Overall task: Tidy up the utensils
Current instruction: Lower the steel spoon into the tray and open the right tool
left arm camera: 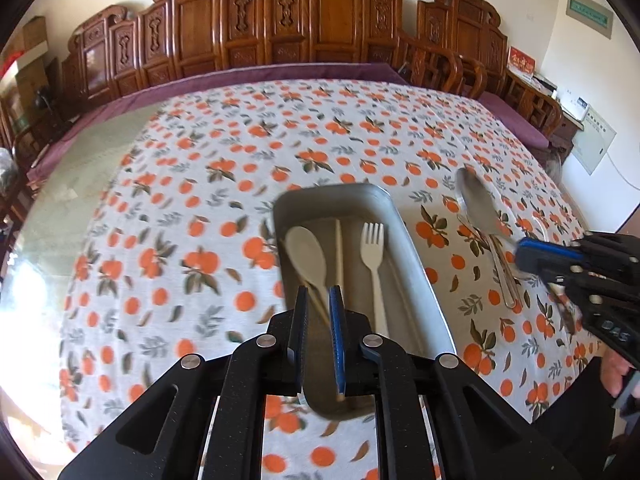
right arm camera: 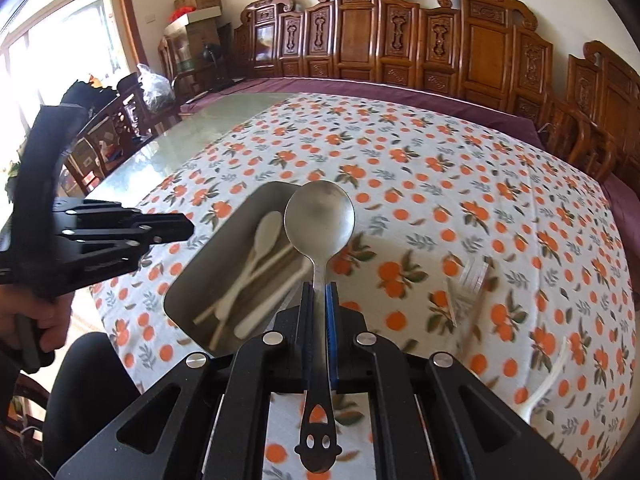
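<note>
A grey metal tray (left arm camera: 404, 236) (right arm camera: 188, 280) lies on the orange-print tablecloth. In it are a cream spoon (left arm camera: 308, 252) (right arm camera: 264, 232), a cream fork (left arm camera: 372, 252) and chopsticks (left arm camera: 339, 256). My right gripper (right arm camera: 319, 292) (left arm camera: 536, 256) is shut on the handle of a metal spoon (right arm camera: 319, 216) (left arm camera: 478, 200), held above the cloth just right of the tray. My left gripper (left arm camera: 318, 300) (right arm camera: 176, 228) hovers over the tray's near end, jaws a little apart and empty.
A second metal utensil (left arm camera: 506, 280) lies on the cloth under the held spoon. Clear plastic packets (right arm camera: 468, 280) and a white plastic utensil (right arm camera: 548, 380) lie right of the tray. Carved wooden chairs (left arm camera: 280, 28) line the far table edge. Bare glass tabletop (left arm camera: 80, 168) is at left.
</note>
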